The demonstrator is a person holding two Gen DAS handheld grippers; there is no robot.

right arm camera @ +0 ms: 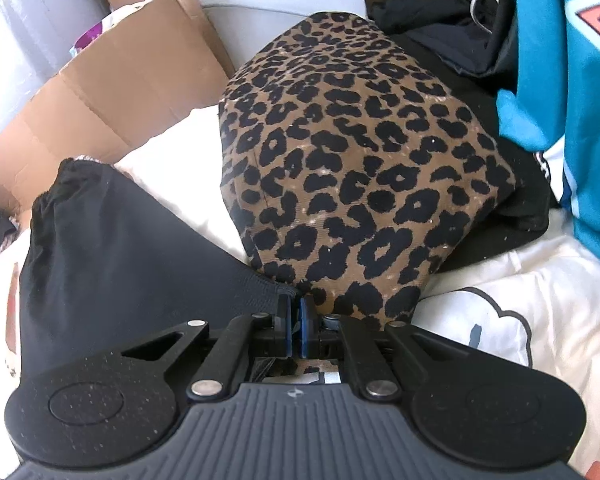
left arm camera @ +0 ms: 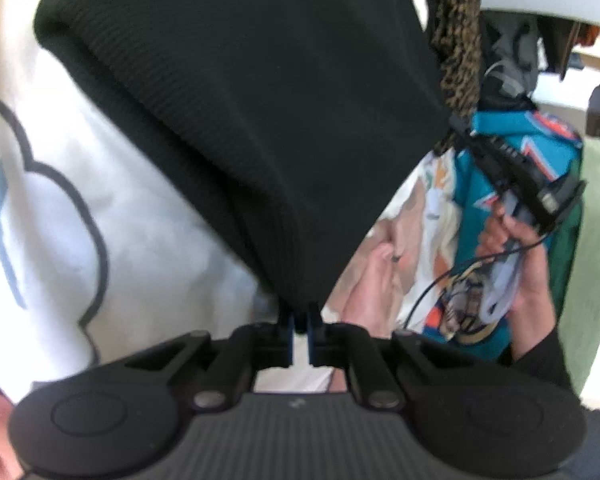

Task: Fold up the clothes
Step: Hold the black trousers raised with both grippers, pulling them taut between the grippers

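Observation:
A black ribbed garment (left arm camera: 260,100) hangs stretched in front of the left wrist camera. My left gripper (left arm camera: 300,316) is shut on its lower edge. My right gripper (left arm camera: 458,126), held by a hand (left arm camera: 520,256), meets the garment's far corner. In the right wrist view the right gripper (right arm camera: 296,304) is shut on an edge of the same black garment (right arm camera: 112,240), which spreads away to the left. A leopard-print garment (right arm camera: 360,160) lies folded just ahead of those fingers, touching the black cloth.
White bedding with a cloud print (right arm camera: 480,312) lies underneath. A teal jersey (right arm camera: 572,80) is at the right and dark clothes (right arm camera: 452,32) are piled behind the leopard piece. An open cardboard box (right arm camera: 120,92) stands at the back left. Green cloth (left arm camera: 596,240) shows at far right.

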